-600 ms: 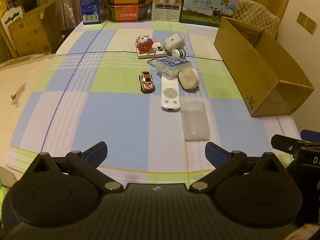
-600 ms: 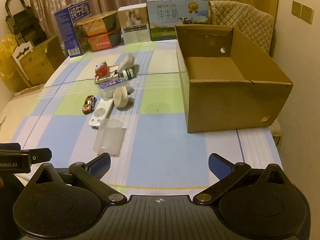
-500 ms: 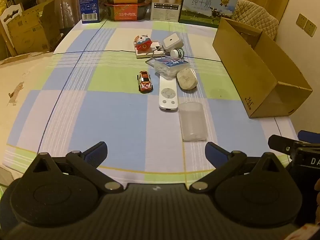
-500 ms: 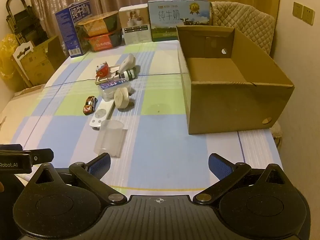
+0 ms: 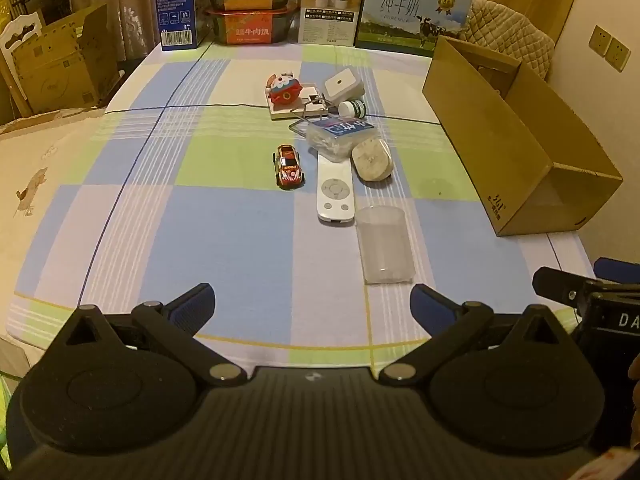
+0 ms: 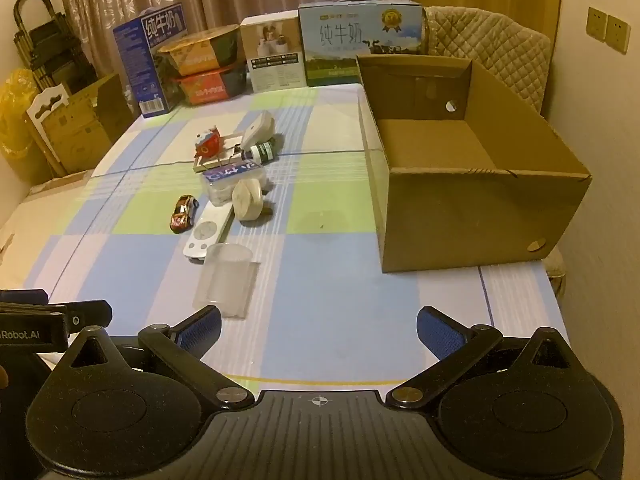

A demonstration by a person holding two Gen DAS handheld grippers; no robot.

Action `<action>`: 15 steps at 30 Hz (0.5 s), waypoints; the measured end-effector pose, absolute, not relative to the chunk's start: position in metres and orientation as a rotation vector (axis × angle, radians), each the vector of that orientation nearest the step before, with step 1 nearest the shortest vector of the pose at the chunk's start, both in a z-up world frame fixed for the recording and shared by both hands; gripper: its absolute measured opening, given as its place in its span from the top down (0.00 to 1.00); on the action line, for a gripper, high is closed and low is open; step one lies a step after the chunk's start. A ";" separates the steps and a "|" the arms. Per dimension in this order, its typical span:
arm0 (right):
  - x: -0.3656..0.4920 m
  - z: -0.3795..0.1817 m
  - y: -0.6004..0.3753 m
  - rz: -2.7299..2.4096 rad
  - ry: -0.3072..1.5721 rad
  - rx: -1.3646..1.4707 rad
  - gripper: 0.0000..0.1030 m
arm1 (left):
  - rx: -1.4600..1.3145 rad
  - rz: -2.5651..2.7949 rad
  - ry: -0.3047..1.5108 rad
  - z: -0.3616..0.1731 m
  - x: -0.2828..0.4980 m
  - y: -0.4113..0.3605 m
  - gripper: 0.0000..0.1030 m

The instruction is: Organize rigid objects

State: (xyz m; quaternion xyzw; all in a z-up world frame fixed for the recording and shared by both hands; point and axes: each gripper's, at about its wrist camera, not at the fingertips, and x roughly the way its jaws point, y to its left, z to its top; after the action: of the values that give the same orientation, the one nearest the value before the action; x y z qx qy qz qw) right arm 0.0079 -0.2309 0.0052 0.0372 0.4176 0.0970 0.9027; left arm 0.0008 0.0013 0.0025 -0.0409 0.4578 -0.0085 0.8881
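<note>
Left gripper (image 5: pixel 312 300) and right gripper (image 6: pixel 318 326) are held over the table's near edge, jaws spread wide, nothing pinched. A clear plastic cup (image 5: pixel 385 245) is seen lying on its side nearest that edge. Behind it, touching or just beside one another, a white remote (image 5: pixel 335 189), toy car (image 5: pixel 289 166) and pale round block (image 5: pixel 372 159) are noted mid-table. An open cardboard box (image 6: pixel 472 200) is set along the right edge.
</note>
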 end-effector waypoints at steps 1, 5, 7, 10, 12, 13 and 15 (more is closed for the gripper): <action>0.008 0.005 -0.231 0.199 0.863 0.076 0.02 | -0.084 -0.020 0.951 0.003 0.001 0.001 0.01; 0.008 0.005 -0.232 0.192 0.864 0.079 0.02 | -0.087 -0.025 0.949 0.005 0.001 0.001 0.01; 0.008 0.005 -0.232 0.191 0.863 0.081 0.02 | -0.087 -0.026 0.946 0.006 0.001 0.001 0.01; 0.007 0.006 -0.233 0.194 0.860 0.081 0.02 | -0.088 -0.024 0.943 0.007 0.000 0.001 0.01; 0.007 0.007 -0.233 0.196 0.857 0.081 0.02 | -0.086 -0.022 0.942 0.007 0.000 0.000 0.01; 0.007 0.007 -0.233 0.196 0.857 0.080 0.02 | -0.086 -0.021 0.941 0.007 0.000 0.000 0.01; 0.007 0.007 -0.233 0.199 0.855 0.081 0.02 | -0.087 -0.021 0.941 0.007 0.000 0.001 0.01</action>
State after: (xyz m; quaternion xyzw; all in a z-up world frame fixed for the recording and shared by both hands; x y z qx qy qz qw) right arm 0.0068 -0.2328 0.0068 0.0392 0.4136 0.0964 0.9045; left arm -0.0001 0.0005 0.0073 -0.0417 0.4530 -0.0100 0.8905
